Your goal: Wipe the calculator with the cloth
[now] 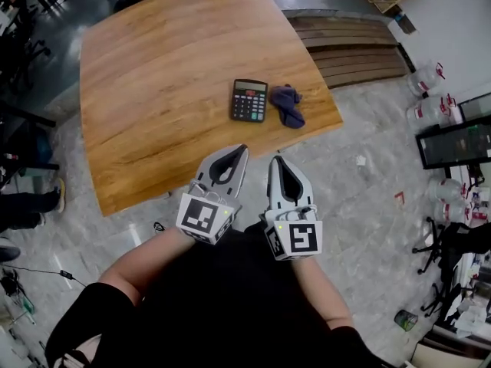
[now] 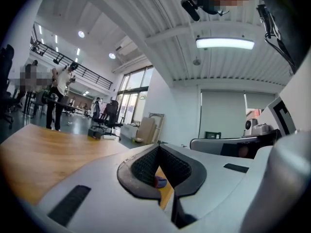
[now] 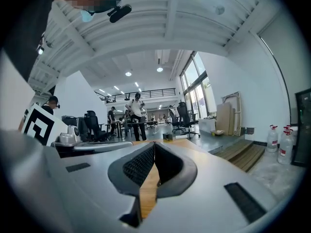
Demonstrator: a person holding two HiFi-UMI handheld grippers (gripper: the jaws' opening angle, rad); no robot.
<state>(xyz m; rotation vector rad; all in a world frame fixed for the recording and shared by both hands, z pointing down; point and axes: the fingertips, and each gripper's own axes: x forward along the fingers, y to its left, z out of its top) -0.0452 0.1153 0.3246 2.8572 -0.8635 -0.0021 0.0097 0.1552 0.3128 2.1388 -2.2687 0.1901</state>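
Note:
A black calculator [image 1: 249,100] lies on the wooden table [image 1: 153,90] near its right front corner. A crumpled purple cloth [image 1: 287,104] lies just right of it, touching or nearly so. My left gripper [image 1: 243,149] and right gripper [image 1: 276,159] hang side by side in front of the table's near edge, short of both objects, both shut and empty. In the left gripper view the shut tips [image 2: 159,147] point level over the table, and a bit of the purple cloth [image 2: 161,182] shows through the gap behind them. The right gripper's tips [image 3: 154,143] are also shut, with bare wood behind.
The table's curved front edge [image 1: 230,176] runs just ahead of the grippers. Wooden steps [image 1: 357,48] lie to the right of the table. Spray bottles [image 1: 433,107] and cluttered racks stand at far right. A person's shoes [image 1: 31,205] show at left. People stand at far desks [image 2: 58,93].

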